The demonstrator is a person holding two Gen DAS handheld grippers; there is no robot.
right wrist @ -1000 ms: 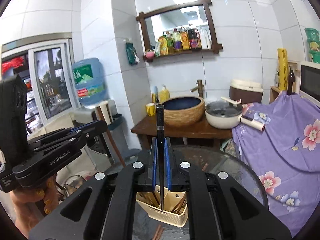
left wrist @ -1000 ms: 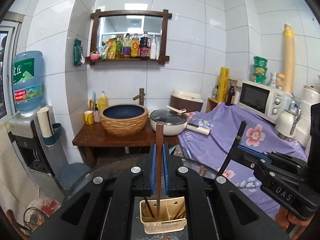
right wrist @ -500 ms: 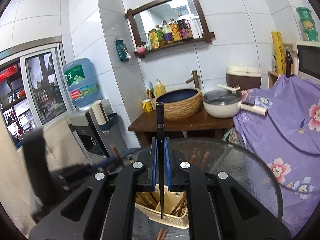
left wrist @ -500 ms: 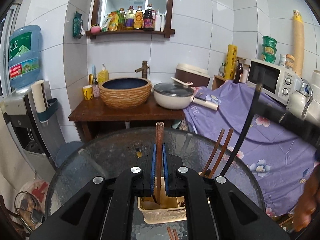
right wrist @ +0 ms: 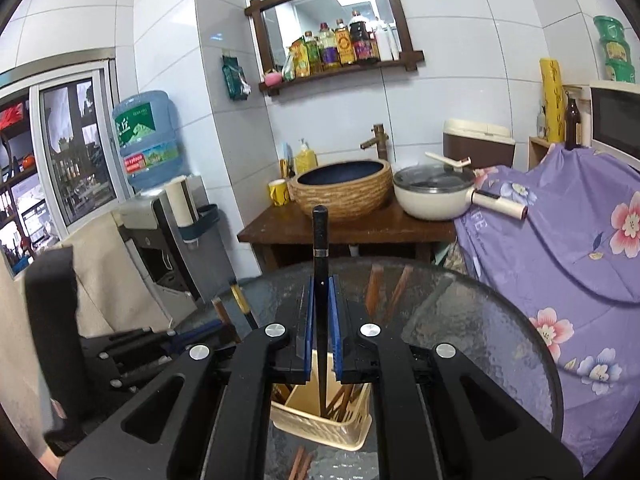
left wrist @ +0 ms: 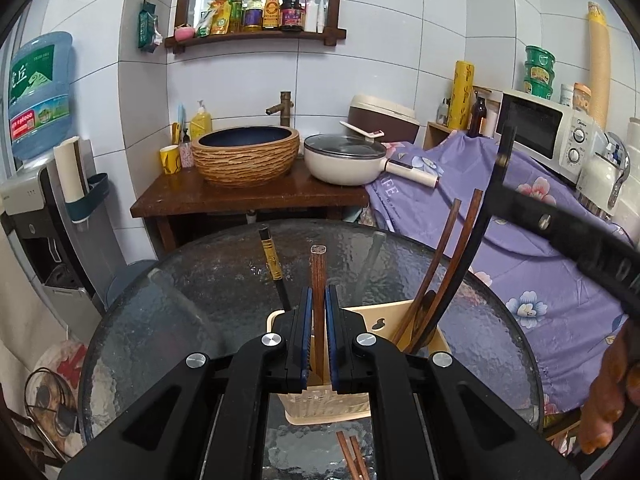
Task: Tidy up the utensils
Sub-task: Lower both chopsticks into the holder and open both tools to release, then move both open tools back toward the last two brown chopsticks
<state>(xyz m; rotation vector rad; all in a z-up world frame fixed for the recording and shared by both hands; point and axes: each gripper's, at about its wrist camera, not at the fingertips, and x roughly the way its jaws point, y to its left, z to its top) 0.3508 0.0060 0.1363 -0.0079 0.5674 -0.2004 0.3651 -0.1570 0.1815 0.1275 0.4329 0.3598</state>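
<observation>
My left gripper (left wrist: 317, 300) is shut on a brown wooden chopstick (left wrist: 318, 276) held upright, its lower end inside the cream utensil basket (left wrist: 400, 316). My right gripper (right wrist: 321, 292) is shut on a black chopstick (right wrist: 321, 248), also upright with its tip down in the basket (right wrist: 320, 428). The black chopstick and right gripper body show at the right of the left wrist view (left wrist: 486, 216). Two brown chopsticks (left wrist: 444, 256) lean in the basket. A black chopstick with a gold band (left wrist: 272, 260) stands at the basket's left. The left gripper body shows in the right wrist view (right wrist: 132, 344).
The basket stands on a round glass table (left wrist: 180, 300). Loose brown chopsticks (left wrist: 352, 456) lie on the glass in front of the basket. Behind are a wooden stand with a basin (left wrist: 246, 156) and pan (left wrist: 344, 158), a purple flowered cloth (left wrist: 520, 240), and a water dispenser (left wrist: 36, 100).
Both grippers have moved down toward the basket with their chopsticks; the table and basket now fill more of each view. Both stay shut.
</observation>
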